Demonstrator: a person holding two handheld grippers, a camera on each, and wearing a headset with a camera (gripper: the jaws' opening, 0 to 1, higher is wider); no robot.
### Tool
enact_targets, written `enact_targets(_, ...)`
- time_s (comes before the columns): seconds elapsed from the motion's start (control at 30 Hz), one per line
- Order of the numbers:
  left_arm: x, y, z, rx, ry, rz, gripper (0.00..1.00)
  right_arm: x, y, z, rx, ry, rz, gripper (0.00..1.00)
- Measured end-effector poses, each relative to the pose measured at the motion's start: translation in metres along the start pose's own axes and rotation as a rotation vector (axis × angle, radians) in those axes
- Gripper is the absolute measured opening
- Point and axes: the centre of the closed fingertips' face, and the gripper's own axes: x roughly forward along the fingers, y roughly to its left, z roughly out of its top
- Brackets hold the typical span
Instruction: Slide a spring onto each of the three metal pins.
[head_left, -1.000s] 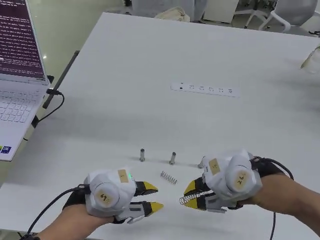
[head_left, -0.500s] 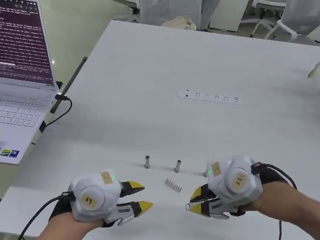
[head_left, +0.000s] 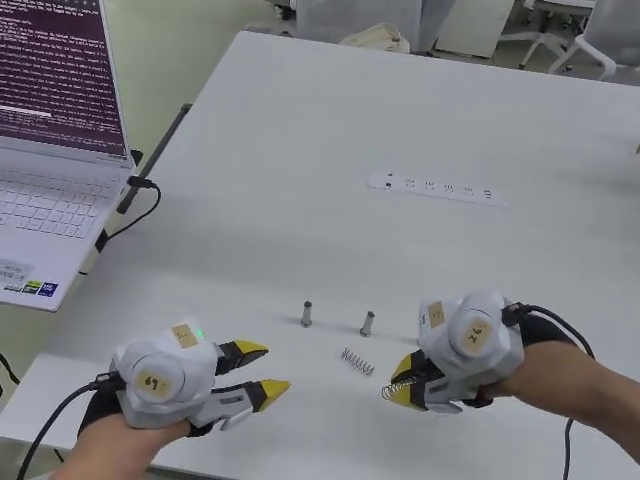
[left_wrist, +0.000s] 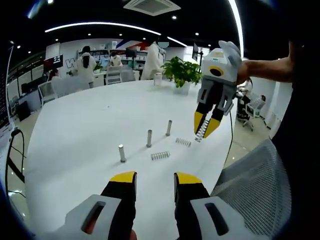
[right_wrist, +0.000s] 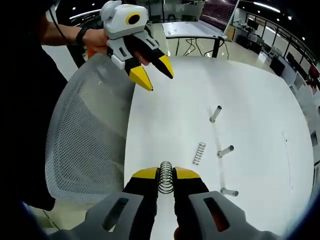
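Right gripper (right_wrist: 165, 175) pinches a spring (right_wrist: 165, 183) between its jaws, above the near edge of the table (head_left: 300, 180). Left gripper (head_left: 264, 367) gapes empty alongside. Second spring (head_left: 357, 362) lies loose just before three bare upright pins (right_wrist: 225, 150); wide free table beyond.

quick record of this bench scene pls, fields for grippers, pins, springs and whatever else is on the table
left gripper: open, holding nothing
right gripper: shut on a spring
pins: three, upright in a row, all bare
loose springs: two, lying on the table near the pins
laptop: open, at the table's left edge
power strip: lying flat beyond the pins
task state: no spring on any pin yet
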Motion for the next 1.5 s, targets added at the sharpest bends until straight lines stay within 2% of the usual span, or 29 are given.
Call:
enact_targets(0.57,-0.014,0.008,-0.002,-0.020,-0.022,0.059,0.31,0.004,-0.023,0.018,-0.067,0.046,0.003,0.08)
enact_targets(0.93,-0.026,0.019,-0.005,-0.058,-0.041,0.095,0.36,0.006,-0.039,0.038,-0.080,0.031,0.002,0.09)
enact_targets(1.23,-0.036,0.026,-0.004,-0.066,-0.052,0.126,0.37,0.017,-0.056,0.048,-0.100,0.064,0.014,0.09)
enact_targets(1.5,-0.038,0.028,-0.005,-0.077,-0.056,0.134,0.37,0.025,-0.073,0.056,-0.134,0.105,0.015,0.09)
